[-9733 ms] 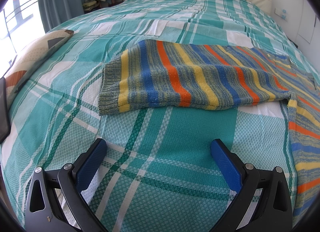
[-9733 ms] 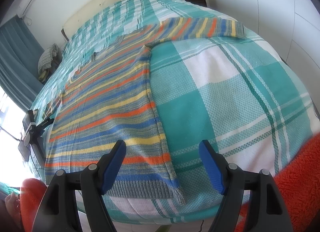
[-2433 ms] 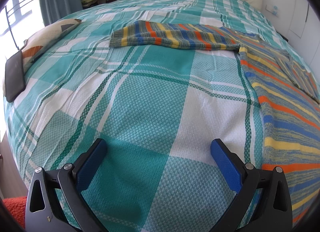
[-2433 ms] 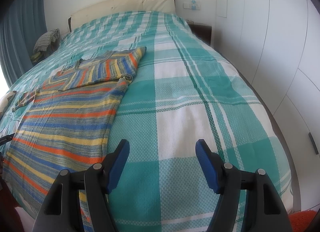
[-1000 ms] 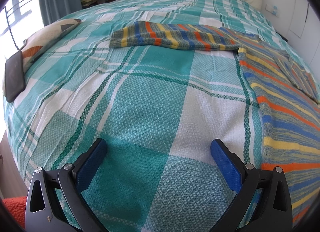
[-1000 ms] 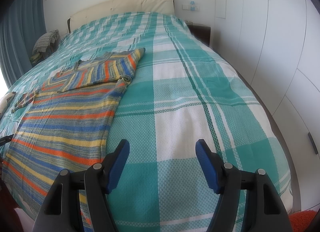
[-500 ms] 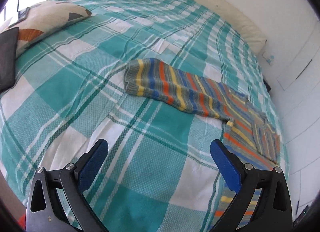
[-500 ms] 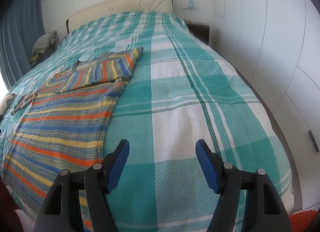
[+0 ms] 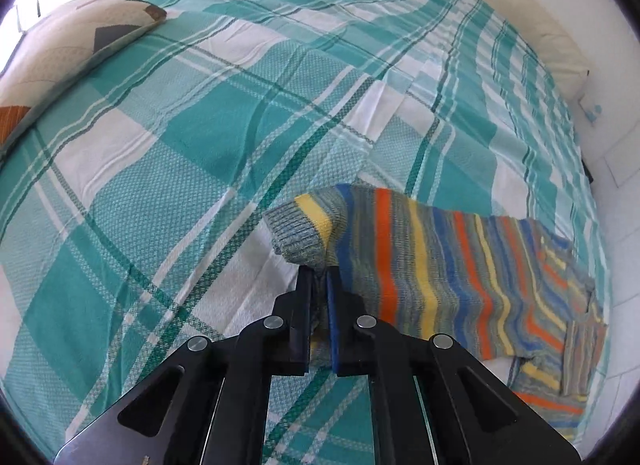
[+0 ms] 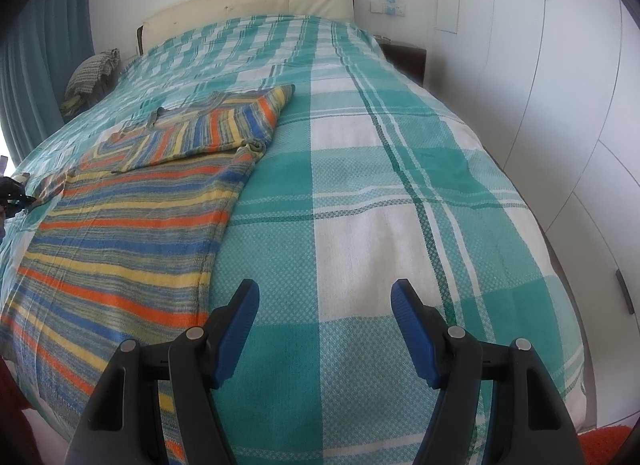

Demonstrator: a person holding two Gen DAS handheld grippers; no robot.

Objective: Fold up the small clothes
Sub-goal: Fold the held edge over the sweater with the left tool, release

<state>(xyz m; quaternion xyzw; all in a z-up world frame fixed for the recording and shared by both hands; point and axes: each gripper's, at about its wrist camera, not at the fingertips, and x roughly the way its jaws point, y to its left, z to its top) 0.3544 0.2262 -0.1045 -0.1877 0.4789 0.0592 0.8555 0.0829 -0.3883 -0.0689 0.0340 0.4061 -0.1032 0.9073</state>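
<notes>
The left gripper (image 9: 319, 271) points steeply down at the bed, its black frame filling the bottom of the left wrist view. Its jaws have just been closing and now stand almost together, pinching the grey ribbed cuff of the striped sweater's left sleeve (image 9: 420, 265). The cuff is bunched and lifted slightly off the teal plaid bedspread (image 9: 192, 153), while the rest of the sleeve runs away to the right toward the sweater's body. A patterned pillow (image 9: 76, 45) lies at the bed's left edge, well apart from the sleeve.

The right gripper (image 10: 325, 297) also tilts downward, hovering over bare bedspread near the foot of the bed. Its blue pads (image 10: 240, 329) stand wide apart with nothing between them. The striped sweater (image 10: 120, 233) lies flat just beside and to the left of this gripper, its right sleeve (image 10: 212, 129) already folded across the chest. A white wardrobe (image 10: 560, 105) stands along the right side.
</notes>
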